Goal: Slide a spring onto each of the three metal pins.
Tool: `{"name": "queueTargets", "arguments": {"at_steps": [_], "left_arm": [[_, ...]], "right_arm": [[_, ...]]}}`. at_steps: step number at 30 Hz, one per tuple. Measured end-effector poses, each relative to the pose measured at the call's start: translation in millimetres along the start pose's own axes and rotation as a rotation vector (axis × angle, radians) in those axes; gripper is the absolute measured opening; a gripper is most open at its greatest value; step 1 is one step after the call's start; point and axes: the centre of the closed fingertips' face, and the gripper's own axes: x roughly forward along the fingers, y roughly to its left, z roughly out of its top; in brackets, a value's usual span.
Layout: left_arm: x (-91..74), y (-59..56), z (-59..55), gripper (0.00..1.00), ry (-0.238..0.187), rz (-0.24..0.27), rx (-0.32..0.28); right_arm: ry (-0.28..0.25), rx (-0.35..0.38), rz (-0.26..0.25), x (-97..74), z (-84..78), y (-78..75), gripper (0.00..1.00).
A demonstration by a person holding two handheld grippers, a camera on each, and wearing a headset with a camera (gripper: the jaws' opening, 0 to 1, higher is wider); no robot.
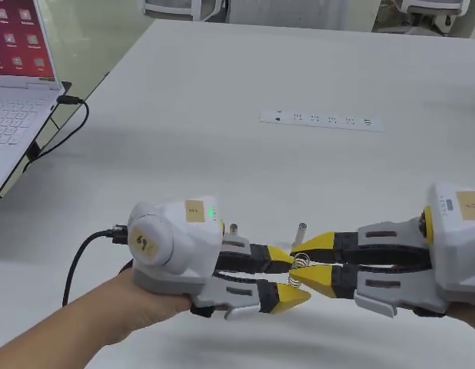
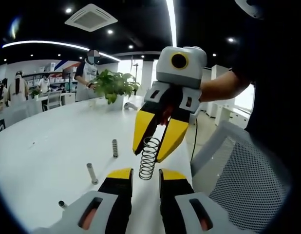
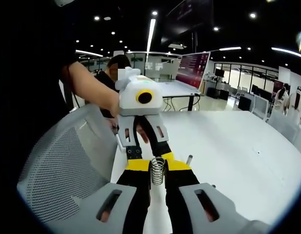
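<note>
White counter runs across an open-plan office, with a laptop cut off at the left edge and a power strip further back. The writing on both is too small to read. The left claw is released, its yellow tips set apart, and the lower end of the spring hangs just above that gap. The right claw is clenched on the spring, holding it roughly upright between its tips. Three metal pins stand in a row on the counter in the left gripper view, all bare. From the head view two pin tops peek over the claws — their bases are hidden. Small tan labels on the claw housings carry marks I cannot make out.
</note>
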Motion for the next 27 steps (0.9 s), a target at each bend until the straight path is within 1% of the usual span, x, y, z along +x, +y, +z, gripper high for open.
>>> {"name": "queueTargets", "arguments": {"at_steps": [3,7,10,13,14,18,22,27], "left_arm": [[-1.6,3.8,-1.0,0.25,-0.002,0.022,-0.003],[-5.4,7.9,-1.3,0.29,-0.007,0.046,-0.010],[-10.9,11.8,-3.4,0.36,-0.007,0.069,-0.013],[-16.8,16.0,-3.7,0.43,-0.019,0.087,-0.038],[-20.3,18.7,-4.9,0.44,-0.019,0.102,-0.028],[-33.1,25.5,-12.7,0.46,0.007,0.133,-0.015],[-46.4,32.0,-14.7,0.48,-0.002,0.164,-0.030],[-61.8,42.0,-18.9,0.49,0.011,0.210,-0.024]], "right_arm": [[0.001,-0.002,-0.007,-0.9,-0.3,-1.0,0.08],[0.005,-0.001,-0.012,-0.9,-1.5,-1.5,0.08],[0.005,-0.001,-0.015,-0.6,-1.7,-1.9,0.08],[0.005,0.002,-0.021,-0.5,-2.3,-3.4,0.08],[0.007,0.003,-0.025,-0.6,-3.0,-4.2,0.08],[0.008,0.005,-0.031,-1.2,-5.2,-7.3,0.08],[0.010,0.005,-0.036,-1.5,-6.8,-9.5,0.08],[0.018,0.010,-0.046,-0.9,-11.2,-12.7,0.08]]}}
